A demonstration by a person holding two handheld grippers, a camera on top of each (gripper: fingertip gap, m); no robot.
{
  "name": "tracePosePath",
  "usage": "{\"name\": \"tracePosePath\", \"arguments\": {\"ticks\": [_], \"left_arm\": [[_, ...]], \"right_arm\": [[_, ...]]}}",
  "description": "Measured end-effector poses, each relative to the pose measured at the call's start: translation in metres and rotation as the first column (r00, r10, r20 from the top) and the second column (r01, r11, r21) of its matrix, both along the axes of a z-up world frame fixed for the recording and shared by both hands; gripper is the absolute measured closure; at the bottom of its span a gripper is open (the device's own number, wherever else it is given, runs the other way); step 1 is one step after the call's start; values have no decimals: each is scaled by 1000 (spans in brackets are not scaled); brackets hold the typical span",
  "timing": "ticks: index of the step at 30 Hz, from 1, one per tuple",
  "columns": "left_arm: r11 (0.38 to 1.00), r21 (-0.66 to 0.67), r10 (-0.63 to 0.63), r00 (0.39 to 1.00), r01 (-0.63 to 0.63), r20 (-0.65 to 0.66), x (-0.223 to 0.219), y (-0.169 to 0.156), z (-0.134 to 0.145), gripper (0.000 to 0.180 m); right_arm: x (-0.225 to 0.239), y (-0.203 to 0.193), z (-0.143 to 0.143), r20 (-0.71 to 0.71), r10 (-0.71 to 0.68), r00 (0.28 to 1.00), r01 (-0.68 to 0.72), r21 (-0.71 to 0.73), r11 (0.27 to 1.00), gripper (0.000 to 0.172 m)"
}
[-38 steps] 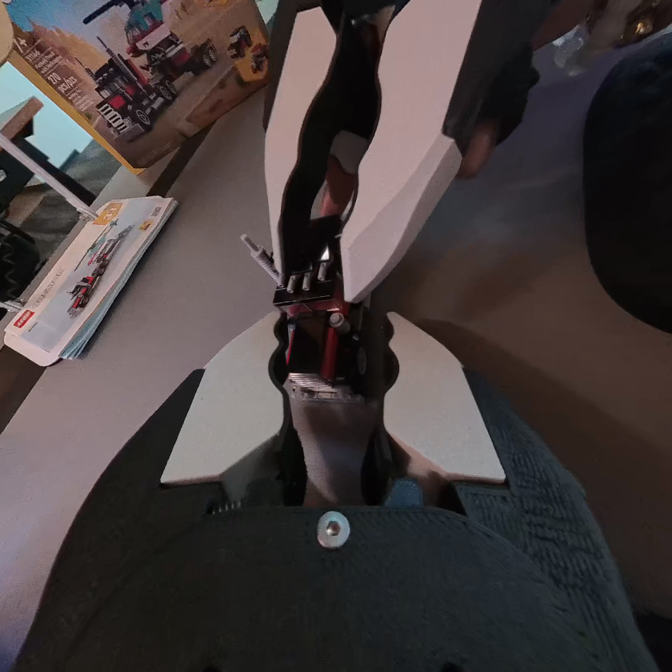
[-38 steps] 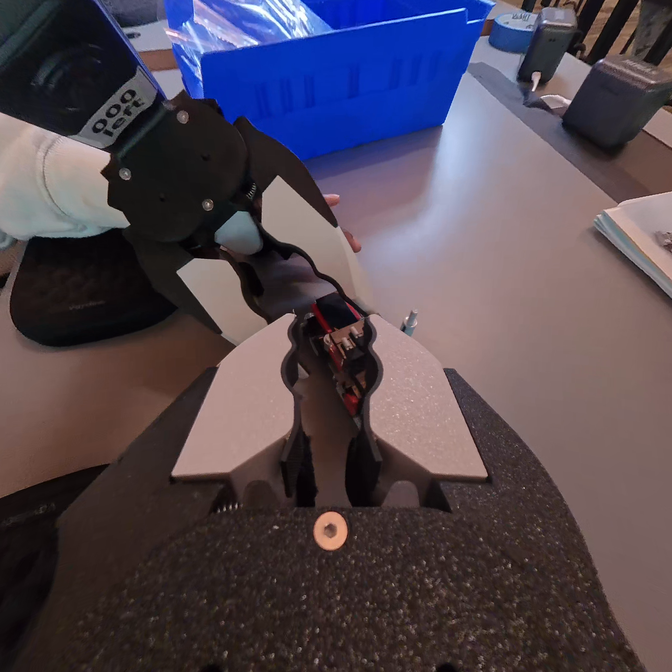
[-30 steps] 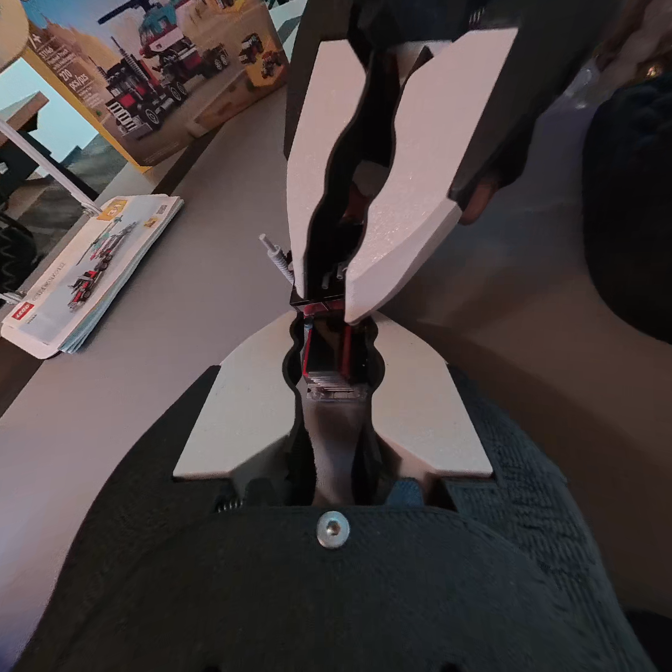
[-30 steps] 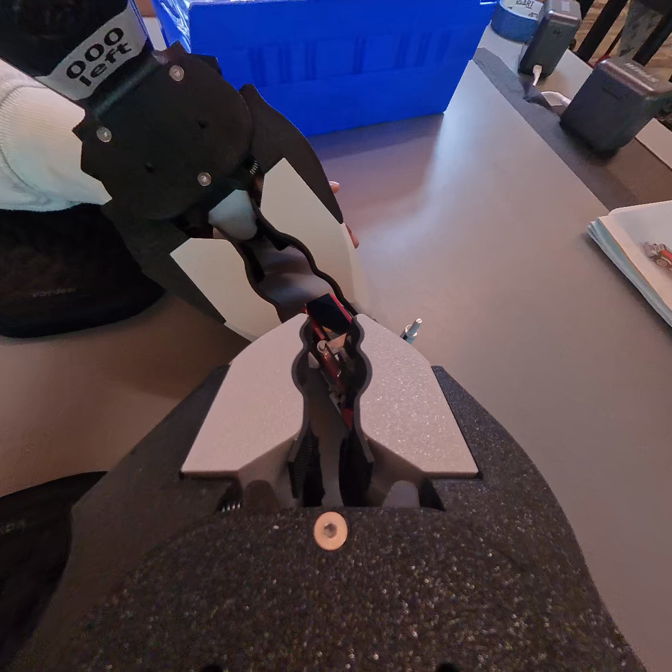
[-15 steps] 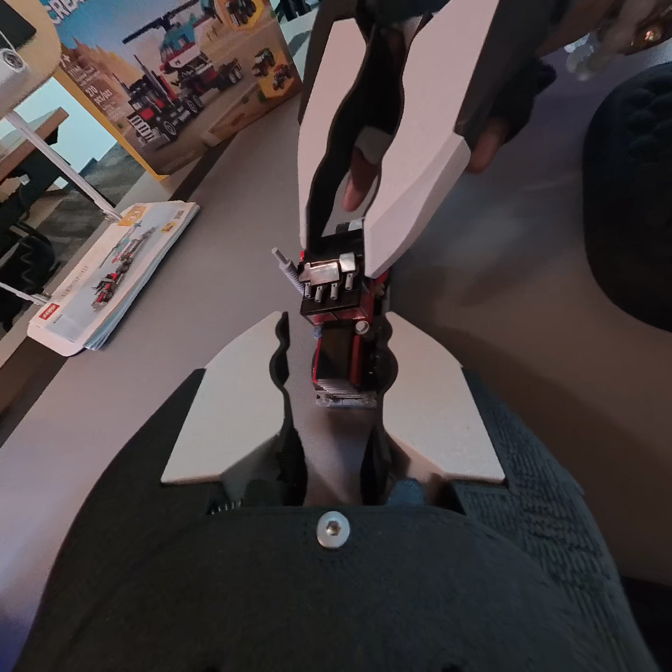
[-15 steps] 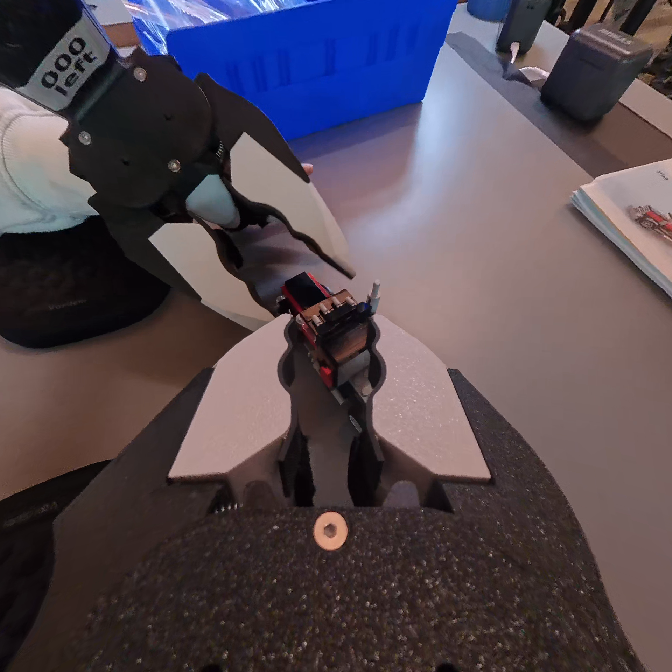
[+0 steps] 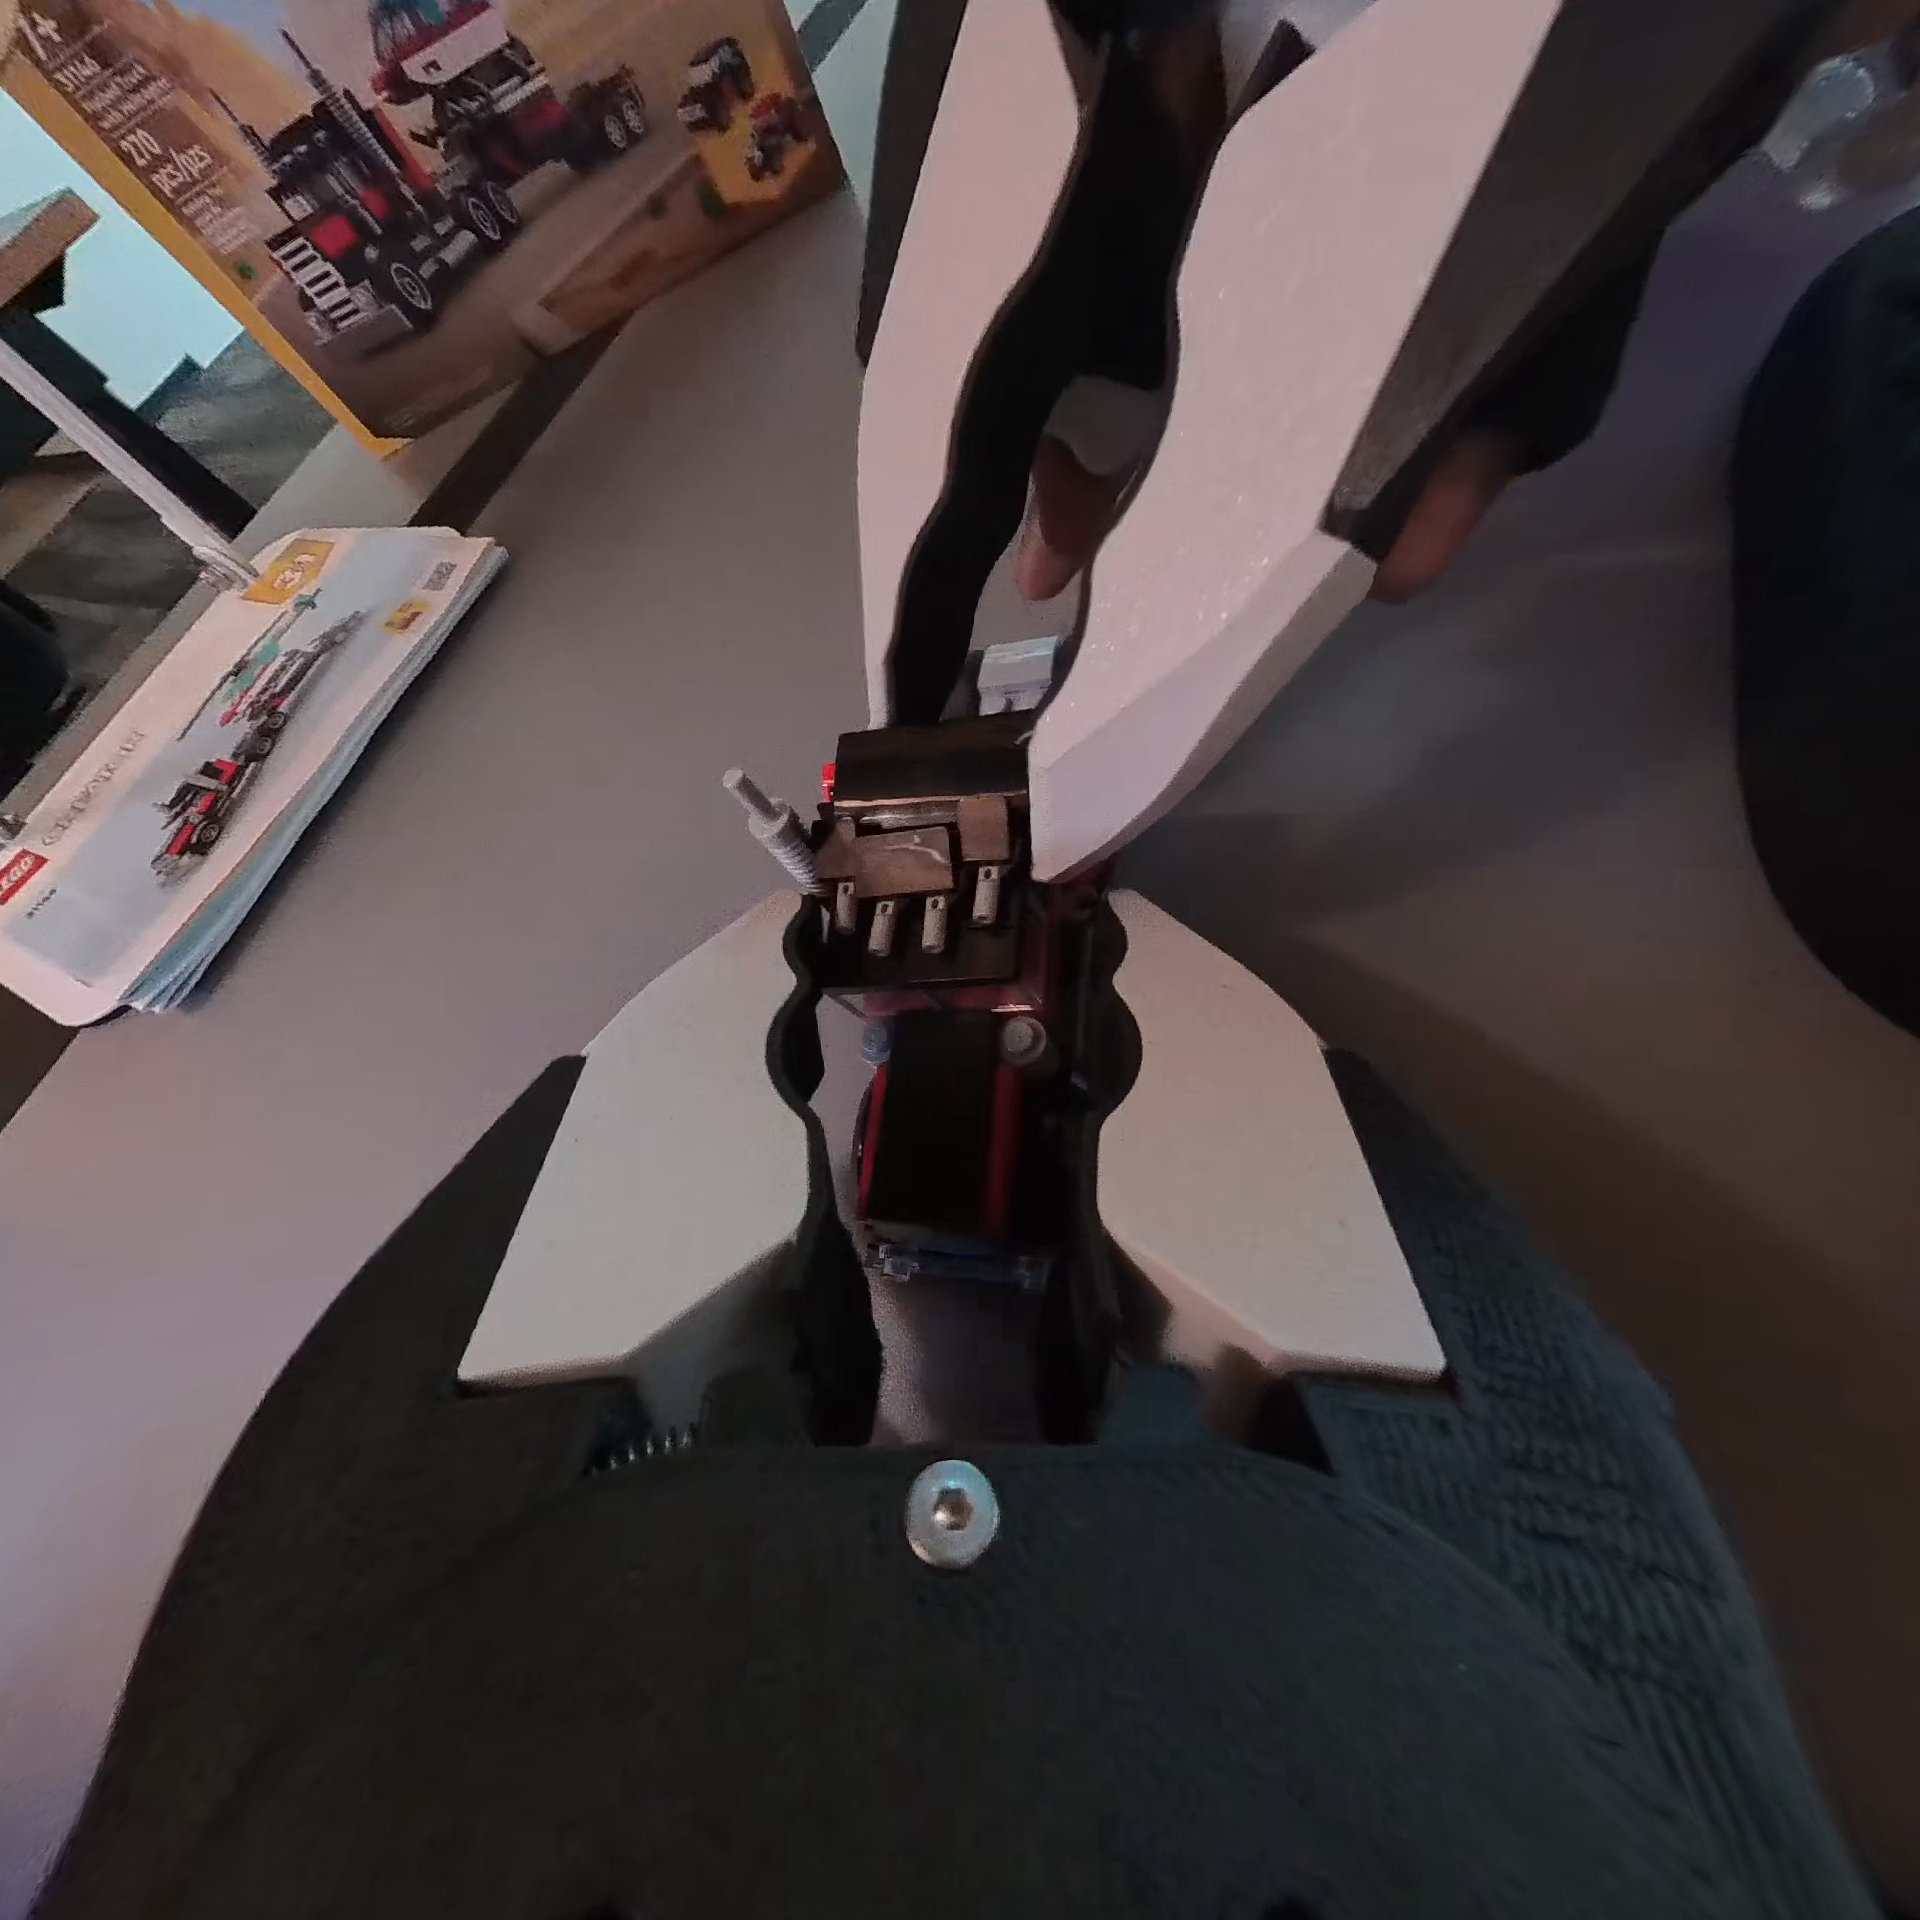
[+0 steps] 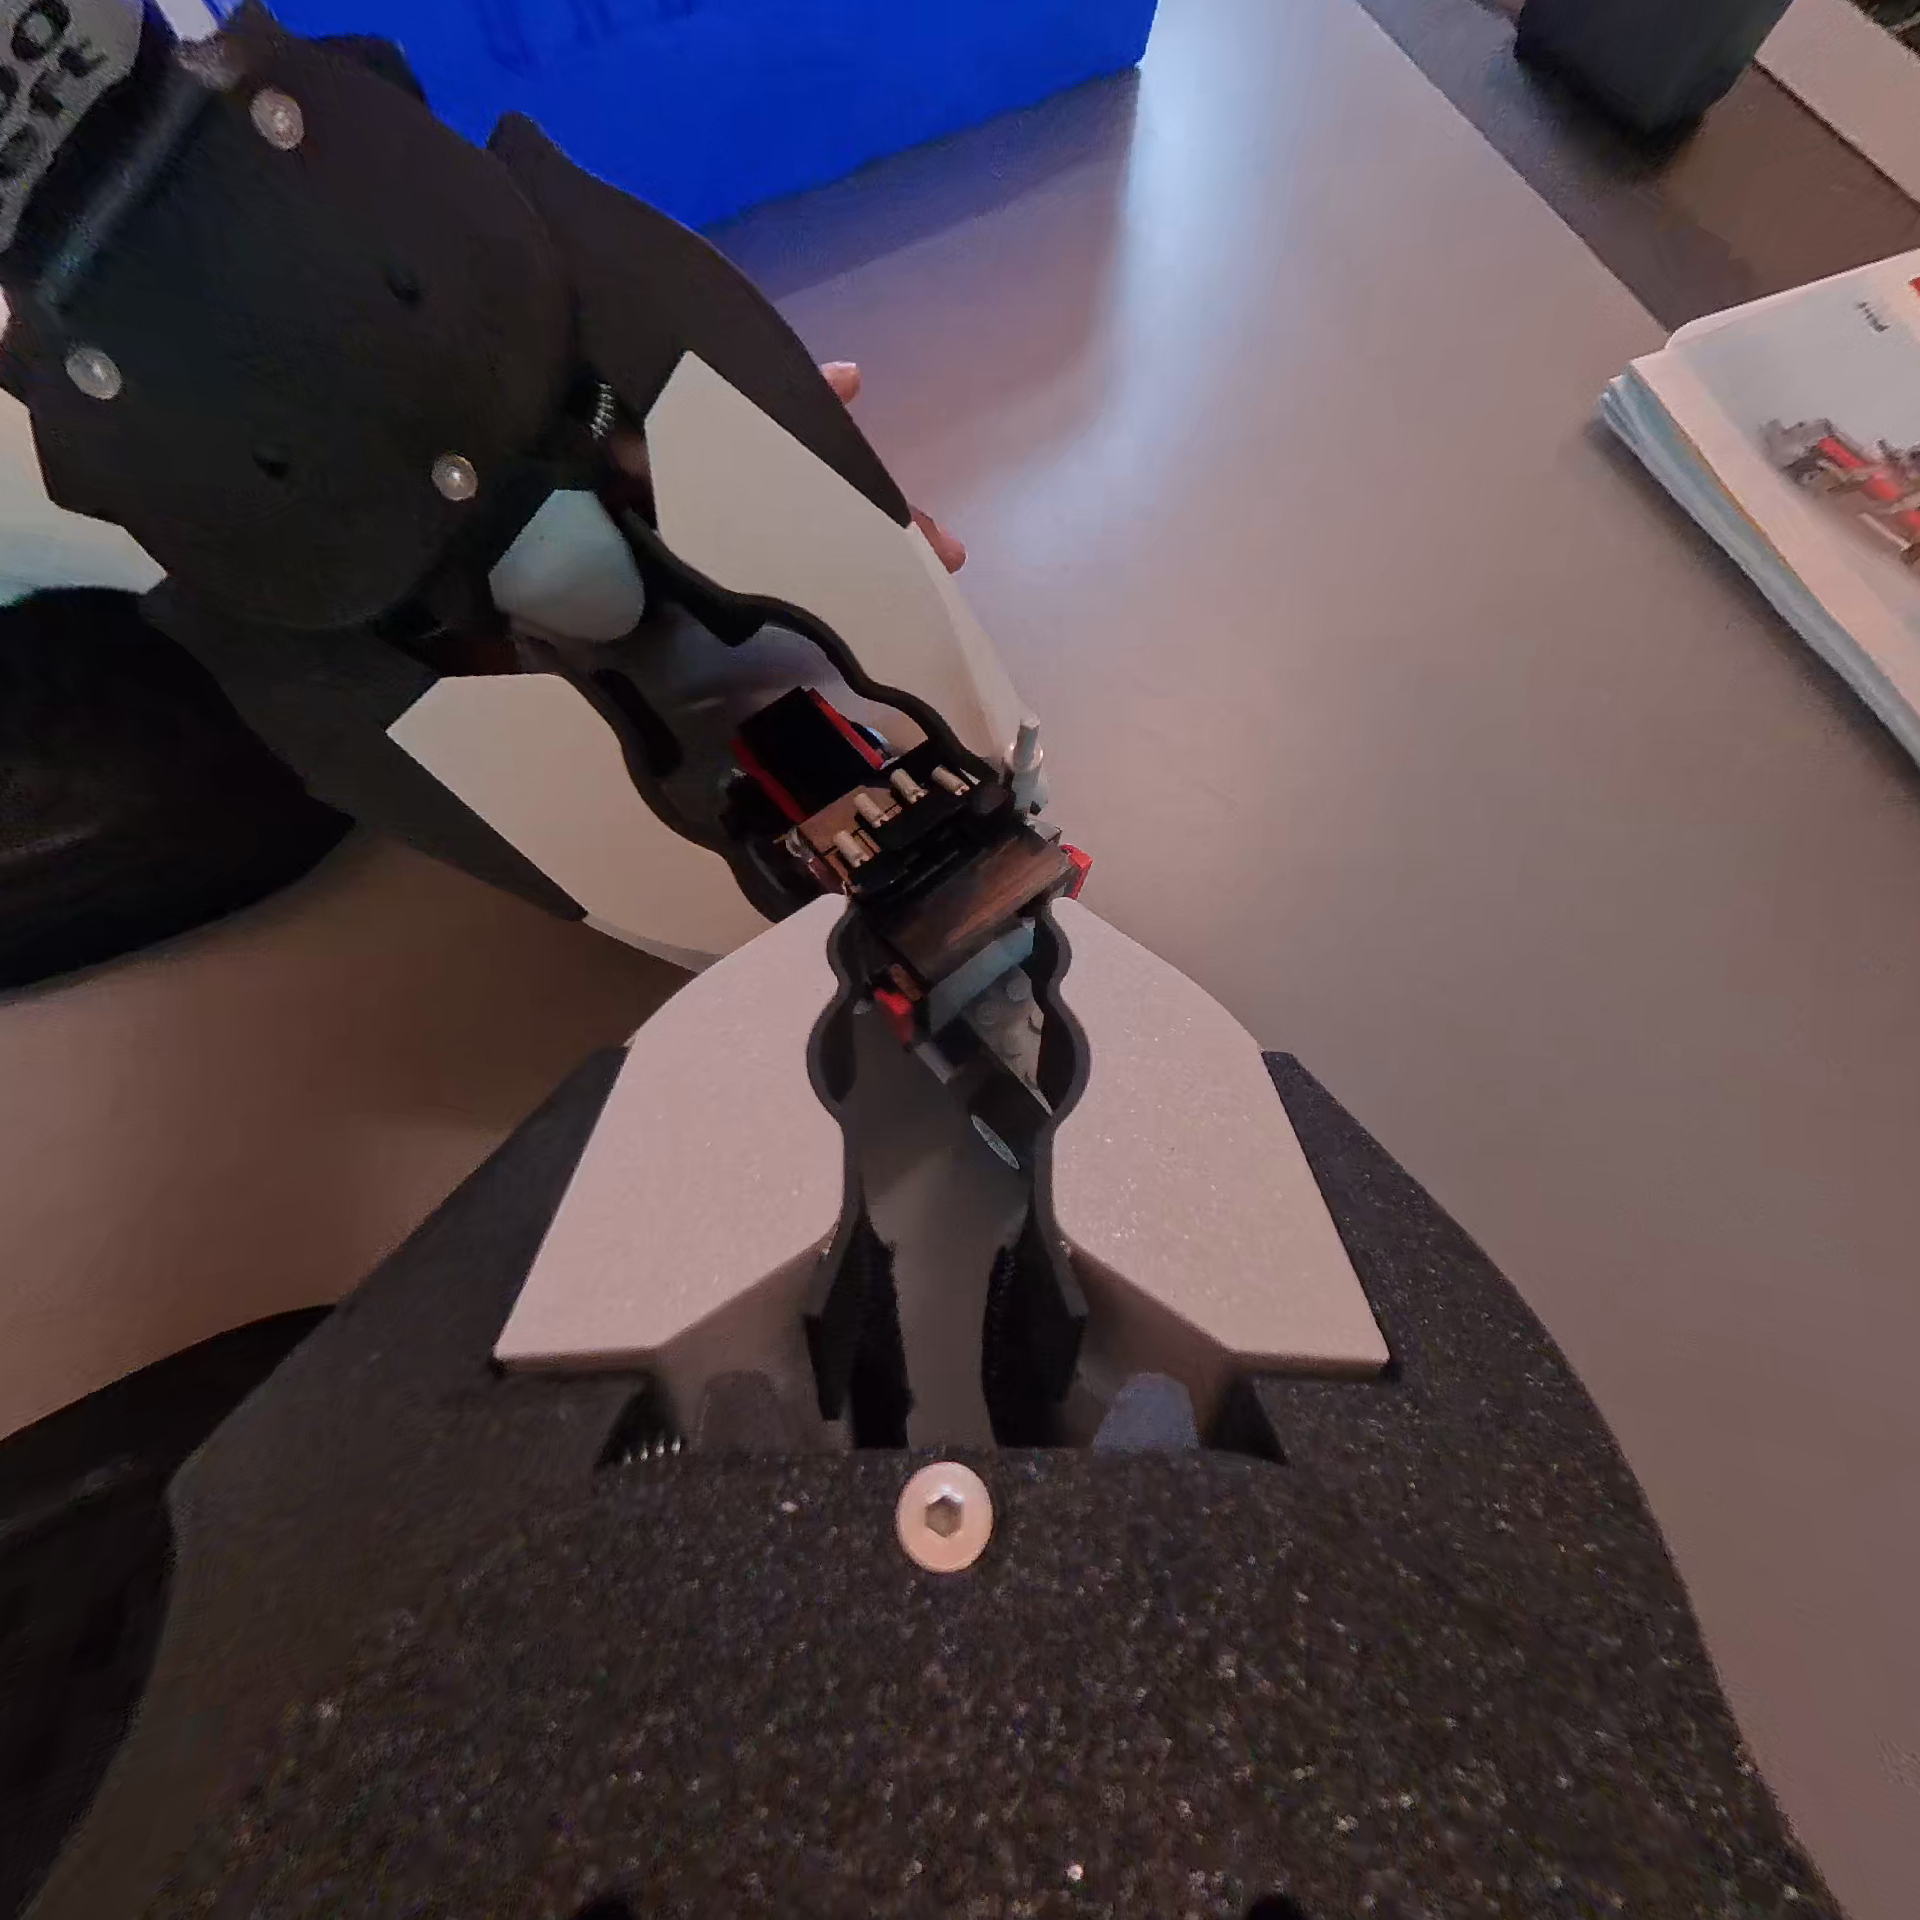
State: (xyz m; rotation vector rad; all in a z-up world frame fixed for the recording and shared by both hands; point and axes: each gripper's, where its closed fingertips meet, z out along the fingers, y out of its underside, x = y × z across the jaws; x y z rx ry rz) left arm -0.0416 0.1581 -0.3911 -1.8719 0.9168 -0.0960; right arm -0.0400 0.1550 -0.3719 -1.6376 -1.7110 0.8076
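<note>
Two grippers meet on your small black-and-red brick-built toy truck (image 7: 940, 935), held just above the grey tabletop (image 8: 1351, 727). Your left gripper (image 7: 951, 971) clamps its hood end; your right gripper (image 8: 951, 971) clamps its rear. A stapled instruction booklet (image 7: 239, 769) lies nearby.

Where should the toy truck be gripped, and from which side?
Pinch the truck across its flat, parallel side walls, coming in along its length from the rear, as the right tool does. Probably avoid the thin grey exhaust pipe and the roof pegs: they stick out and offer no firm faces.
</note>
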Motion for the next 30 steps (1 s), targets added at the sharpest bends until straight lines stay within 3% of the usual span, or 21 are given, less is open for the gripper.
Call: {"name": "tracePosePath", "arguments": {"ticks": [8, 12, 16, 19, 22, 24, 27, 30], "left_arm": [[1000, -10, 6, 1000, -6, 7, -1, 0, 0, 131], [1000, -12, 16, 1000, -16, 9, -2, 0, 0, 131], [999, -17, 32, 999, -31, 13, -3, 0, 0, 132], [999, -23, 36, 999, -36, 20, -4, 0, 0, 131], [999, -18, 36, 999, -35, 15, -4, -1, 0, 131], [999, -4, 37, 999, -37, 2, -3, -1, 0, 131], [999, -10, 38, 999, -38, 6, -4, -1, 0, 131], [999, -13, 39, 999, -38, 9, -4, -1, 0, 131]], "right_arm": [[2, 0, 1, 60, -29, 998, 10, 301, 953, 144], [2, 1, 2, 62, -39, 997, 12, 381, 924, 145], [1, 1, 4, 82, -34, 996, -14, 529, 849, 145], [0, 1, 5, 18, -28, 999, 18, 424, 905, 144], [0, -1, 9, -108, -43, 993, 52, 87, 995, 148], [0, -2, 10, -140, -66, 988, 54, -86, 995, 147], [-2, -1, 10, -148, -93, 985, 73, -139, 988, 145], [-3, -2, 9, -144, -108, 984, 97, -78, 992, 146]]}}
